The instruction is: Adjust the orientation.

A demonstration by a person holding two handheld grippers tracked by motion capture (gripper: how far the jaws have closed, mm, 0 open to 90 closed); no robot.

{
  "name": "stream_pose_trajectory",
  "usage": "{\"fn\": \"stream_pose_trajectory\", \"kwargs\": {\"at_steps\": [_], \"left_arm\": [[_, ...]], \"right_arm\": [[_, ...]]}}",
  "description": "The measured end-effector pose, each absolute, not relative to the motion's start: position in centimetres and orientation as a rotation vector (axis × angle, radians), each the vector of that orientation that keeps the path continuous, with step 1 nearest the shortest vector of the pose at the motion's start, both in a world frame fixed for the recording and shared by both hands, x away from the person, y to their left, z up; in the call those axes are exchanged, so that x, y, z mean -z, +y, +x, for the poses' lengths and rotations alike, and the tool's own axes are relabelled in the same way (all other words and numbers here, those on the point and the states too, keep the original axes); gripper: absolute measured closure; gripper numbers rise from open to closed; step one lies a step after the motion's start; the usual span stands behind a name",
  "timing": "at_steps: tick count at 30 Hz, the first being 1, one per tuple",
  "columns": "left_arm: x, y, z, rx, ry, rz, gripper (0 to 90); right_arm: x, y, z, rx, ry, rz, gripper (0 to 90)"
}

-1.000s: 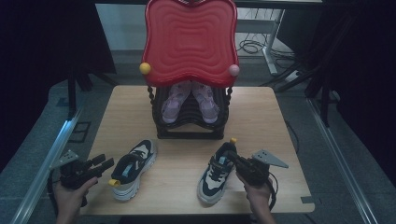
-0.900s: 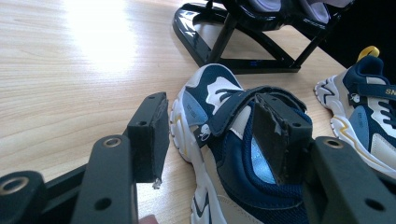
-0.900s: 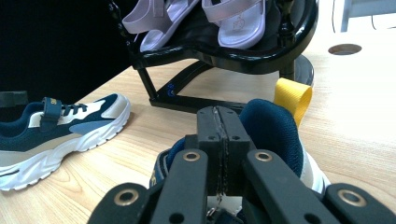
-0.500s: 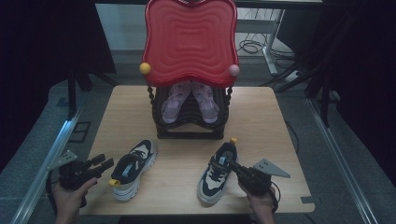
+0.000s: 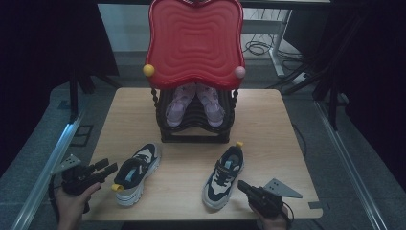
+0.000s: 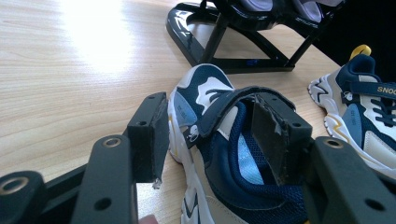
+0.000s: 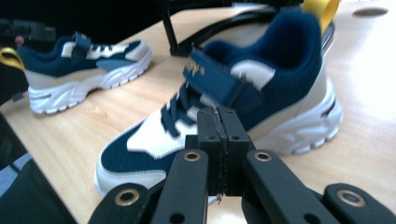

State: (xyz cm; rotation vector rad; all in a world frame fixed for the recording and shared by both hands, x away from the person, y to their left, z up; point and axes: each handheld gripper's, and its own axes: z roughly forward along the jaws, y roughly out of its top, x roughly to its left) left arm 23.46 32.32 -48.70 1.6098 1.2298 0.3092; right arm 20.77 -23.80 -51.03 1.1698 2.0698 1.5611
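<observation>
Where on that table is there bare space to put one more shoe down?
The widest bare wood lies either side of the black rack: the table's far-left and far-right corners. A narrower strip runs between the left sneaker and the right sneaker. The near edge is crowded: the left hand-held gripper and right hand-held gripper sit close to the sneakers.

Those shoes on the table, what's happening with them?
A person sits at a wooden table with a gripper in each hand. The left gripper has its jaws open around the back of the left sneaker; I cannot tell whether they touch it. The right gripper has its jaws shut and empty, pointing at the right sneaker. Behind them, a pair of pink shoes sits on a black rack under a red tray.
</observation>
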Motion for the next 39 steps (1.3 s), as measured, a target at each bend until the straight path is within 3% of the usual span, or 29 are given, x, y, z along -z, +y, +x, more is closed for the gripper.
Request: {"fn": "stream_pose_trajectory", "kwargs": {"at_steps": [8, 39], "left_arm": [[48.9, 32.0, 23.6, -0.299, 1.225, 1.626, 46.1], [48.9, 32.3, 23.6, -0.291, 1.237, 1.625, 45.7]], "right_arm": [[52.8, -22.2, 20.1, -1.522, 2.202, 1.153, 89.6], [53.4, -18.0, 20.6, -1.478, 2.233, 1.091, 89.7]]}}
